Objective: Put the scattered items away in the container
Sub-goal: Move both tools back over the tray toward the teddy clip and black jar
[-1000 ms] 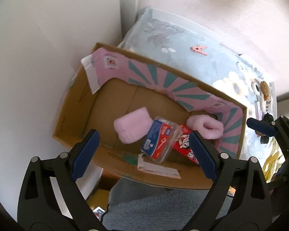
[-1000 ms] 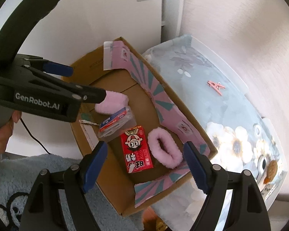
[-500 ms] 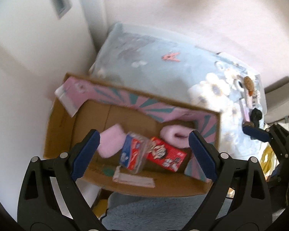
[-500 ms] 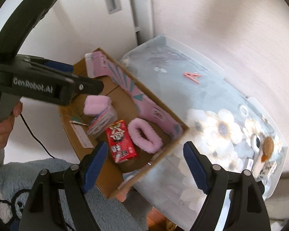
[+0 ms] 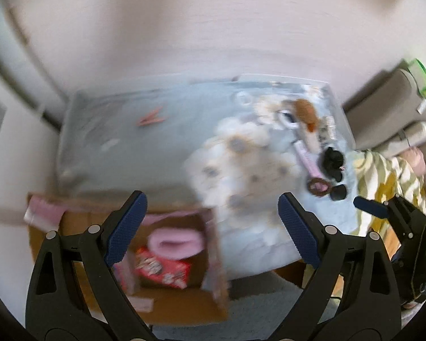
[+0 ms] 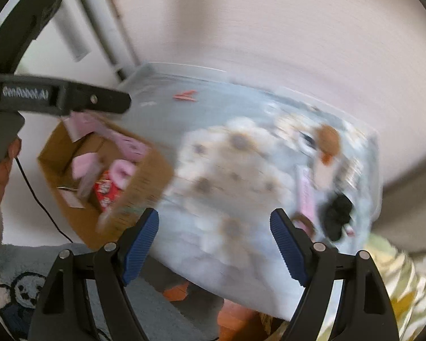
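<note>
Blur smears the left wrist view: the cardboard box (image 5: 184,309) sits low, its right wall against the floral-covered table (image 5: 162,147), with a pink band (image 5: 174,241) and red carton (image 5: 163,270) inside. Scattered items (image 5: 323,167) cluster near the table's right edge. The left gripper (image 5: 211,227) points steeply down, jaws wide, empty.

In the right wrist view, the right gripper (image 6: 214,241) hangs released over the table's near edge (image 6: 241,292), nothing between its pads. The box (image 6: 144,187) lies to the left and the black item (image 6: 338,210) to the right.

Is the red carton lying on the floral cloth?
No, the red carton lies inside the cardboard box, beside the cloth.
</note>
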Action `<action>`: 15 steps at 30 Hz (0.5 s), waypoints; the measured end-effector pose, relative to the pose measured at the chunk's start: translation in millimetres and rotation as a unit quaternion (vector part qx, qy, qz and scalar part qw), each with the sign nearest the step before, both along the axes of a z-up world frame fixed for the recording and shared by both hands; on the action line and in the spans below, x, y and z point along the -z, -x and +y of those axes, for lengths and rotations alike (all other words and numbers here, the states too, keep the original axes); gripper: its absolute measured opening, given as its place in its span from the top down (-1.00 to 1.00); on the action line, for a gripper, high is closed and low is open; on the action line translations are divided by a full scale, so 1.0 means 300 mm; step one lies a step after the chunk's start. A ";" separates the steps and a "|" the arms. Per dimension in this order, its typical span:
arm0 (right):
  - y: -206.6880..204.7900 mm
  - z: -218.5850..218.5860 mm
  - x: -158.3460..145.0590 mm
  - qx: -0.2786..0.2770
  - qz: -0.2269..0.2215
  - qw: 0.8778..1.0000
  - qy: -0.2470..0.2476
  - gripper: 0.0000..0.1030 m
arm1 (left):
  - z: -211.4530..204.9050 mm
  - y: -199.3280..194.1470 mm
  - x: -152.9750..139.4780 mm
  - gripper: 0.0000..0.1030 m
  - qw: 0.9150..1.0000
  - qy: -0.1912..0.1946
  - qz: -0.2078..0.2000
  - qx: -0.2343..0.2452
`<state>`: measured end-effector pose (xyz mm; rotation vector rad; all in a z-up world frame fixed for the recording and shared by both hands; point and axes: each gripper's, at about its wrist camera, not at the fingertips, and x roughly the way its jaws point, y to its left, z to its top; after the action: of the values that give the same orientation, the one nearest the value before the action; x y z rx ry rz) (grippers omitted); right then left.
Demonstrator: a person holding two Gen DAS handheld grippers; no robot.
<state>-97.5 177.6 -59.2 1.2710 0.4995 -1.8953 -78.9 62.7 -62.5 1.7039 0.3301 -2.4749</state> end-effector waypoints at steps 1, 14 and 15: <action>0.014 0.035 0.006 0.011 -0.001 1.000 -0.004 -0.51 | 0.031 0.029 0.001 -0.81 1.000 -0.003 0.000 0.009; 0.180 0.354 0.114 0.070 -0.001 0.996 -0.057 -0.51 | 0.380 0.383 0.139 -0.81 0.998 -0.022 -0.029 0.047; 0.193 0.367 0.132 0.069 0.000 0.996 -0.057 -0.51 | 0.395 0.406 0.158 -0.81 0.998 -0.022 -0.026 0.044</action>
<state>-155.5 287.7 -98.8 1.4109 0.5381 -2.0051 -200.8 181.3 -109.8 1.8351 0.3121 -2.4954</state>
